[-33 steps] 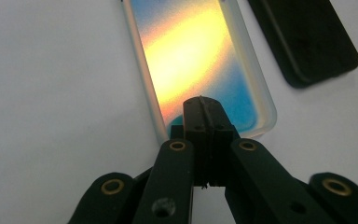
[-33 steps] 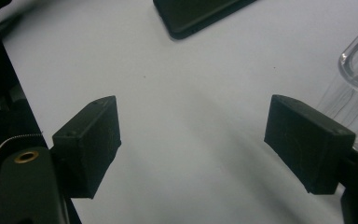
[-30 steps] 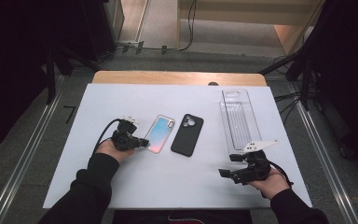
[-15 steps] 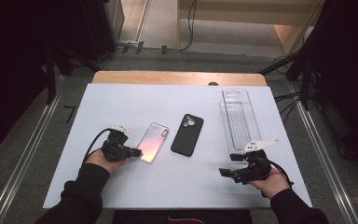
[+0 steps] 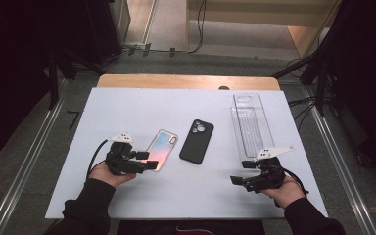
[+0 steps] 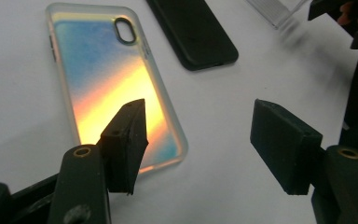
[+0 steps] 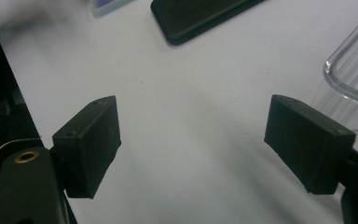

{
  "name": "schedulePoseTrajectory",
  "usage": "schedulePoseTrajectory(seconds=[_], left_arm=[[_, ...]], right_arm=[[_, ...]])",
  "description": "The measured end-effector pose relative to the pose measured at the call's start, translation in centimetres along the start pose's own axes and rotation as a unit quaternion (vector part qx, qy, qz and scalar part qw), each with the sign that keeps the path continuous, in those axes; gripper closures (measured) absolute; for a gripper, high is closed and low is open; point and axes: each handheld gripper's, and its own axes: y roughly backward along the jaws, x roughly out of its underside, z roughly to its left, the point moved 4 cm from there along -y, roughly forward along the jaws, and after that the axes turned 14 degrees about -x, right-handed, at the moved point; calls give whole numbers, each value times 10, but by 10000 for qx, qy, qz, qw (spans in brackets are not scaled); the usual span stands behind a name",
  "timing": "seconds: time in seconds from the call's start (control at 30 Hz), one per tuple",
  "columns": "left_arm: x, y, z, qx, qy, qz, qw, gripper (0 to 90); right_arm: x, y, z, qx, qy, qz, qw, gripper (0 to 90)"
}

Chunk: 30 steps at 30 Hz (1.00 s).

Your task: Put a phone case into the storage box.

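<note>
Rainbow phone case (image 5: 161,149) is laid flat near the bench's (image 5: 127,105) front left corner. It has just been let go: the left gripper's (image 5: 149,160) fingers (image 6: 126,140) have been opened, nothing between them. The right gripper (image 5: 240,172) is held open too. A clean pull-back is needed, so the case is not bumped.

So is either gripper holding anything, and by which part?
Nothing is held. The left gripper has just opened off the iridescent case; the right gripper is open too.
</note>
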Motion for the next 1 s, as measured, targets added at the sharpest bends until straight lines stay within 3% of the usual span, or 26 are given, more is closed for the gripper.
schedulePoseTrajectory(seconds=[0.2,0.3,0.4,0.63,0.83,0.93,1.0], left_arm=[[9,6,-11,147,-116,-115,9998,318],[15,8,-13,71,-260,-138,9995,318],[23,11,-12,40,-354,-8,9994,317],[31,23,-5,-25,-171,-36,9998,317],[28,22,-6,-31,-231,-83,9997,317],[23,22,-7,-81,-88,-63,9999,317],[18,24,-9,-131,-113,-102,9998,318]], right_arm=[[0,0,-1,19,7,3,10000,164],[0,0,-1,43,14,-12,10000,164],[1,1,-1,41,37,-21,10000,164],[2,1,-1,70,32,14,10000,164],[3,0,-2,76,18,62,10000,164],[3,-1,-1,66,12,60,10000,164],[3,-1,-1,68,9,64,10000,164]])
